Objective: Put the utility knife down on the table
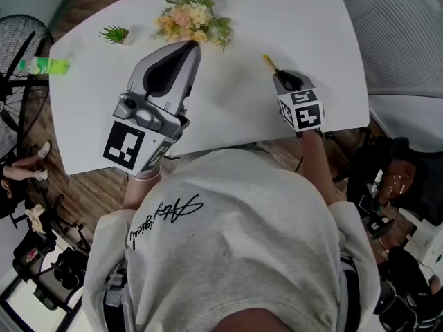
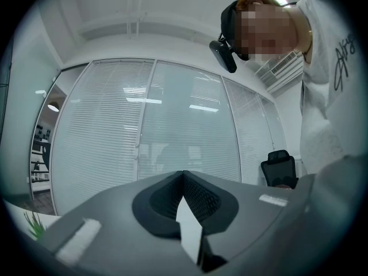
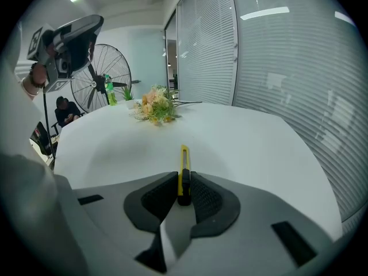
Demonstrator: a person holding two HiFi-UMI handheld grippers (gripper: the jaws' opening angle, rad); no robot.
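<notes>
Right tongs are closed narrowly on the utility knife. The ribbed pads pinch its dark rear end, and the yellow body sticks out ahead, angled down over the white worktop. From the head view the knife sits above the near right part of the worktop. I cannot tell whether its front tip already touches the surface.

Left tongs are pressed together with nothing between them. They are held up level and away from the job, and show to the left in the head view.

The knife looks light, slim and stiff, so I judge it will neither sag nor twist in the grip. Its smooth plastic sides could slip if the pinch eases before it is supported. The flat sides near the back, where it is held now, seem the right place to hold it, well away from the cutting end. Whether a blade is out is too small to see.

A bunch of flowers lies well apart at the far edge.
</notes>
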